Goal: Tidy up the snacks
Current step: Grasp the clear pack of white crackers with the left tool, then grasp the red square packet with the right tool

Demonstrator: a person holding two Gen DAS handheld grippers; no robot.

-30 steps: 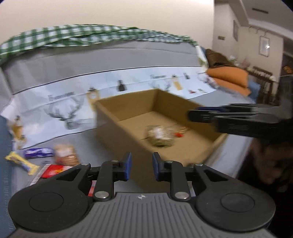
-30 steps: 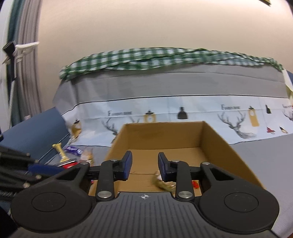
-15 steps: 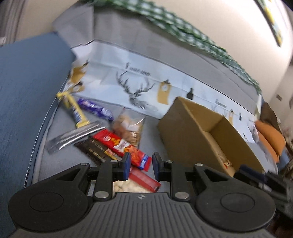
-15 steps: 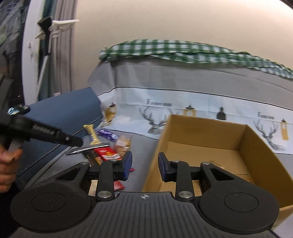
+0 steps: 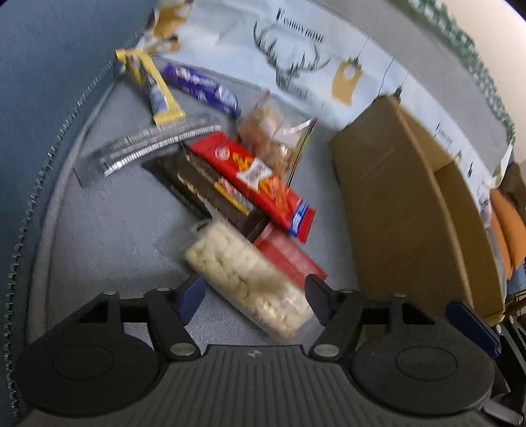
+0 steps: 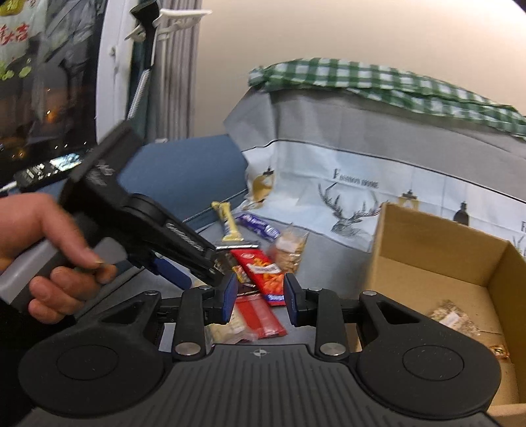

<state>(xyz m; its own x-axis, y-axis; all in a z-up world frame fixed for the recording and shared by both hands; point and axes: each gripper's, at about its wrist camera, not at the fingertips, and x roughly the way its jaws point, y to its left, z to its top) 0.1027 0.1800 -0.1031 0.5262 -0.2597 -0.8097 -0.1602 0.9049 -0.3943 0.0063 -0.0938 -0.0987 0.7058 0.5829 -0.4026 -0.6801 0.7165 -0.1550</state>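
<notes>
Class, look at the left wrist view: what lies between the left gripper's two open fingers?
The clear bag of pale puffed snacks lies between the open fingers of the left gripper, one end overlapping a red packet; the left wrist view shows it.

I am in a home, most likely a living room or a bedroom. My things lie on a soft grey cushion (image 5: 108, 230) with a piped seam, like a sofa or a bed. Behind it hangs a household cover (image 6: 361, 184) printed with deer heads and the words "Fashion Home", and a green checked cloth (image 6: 378, 82) is laid over the top. A plain painted wall (image 6: 328, 29) stands behind. At the far left I see a dark window (image 6: 42, 108) with a grey curtain (image 6: 177, 65). Orange cushions (image 5: 506, 230) lie at the far right.
</notes>
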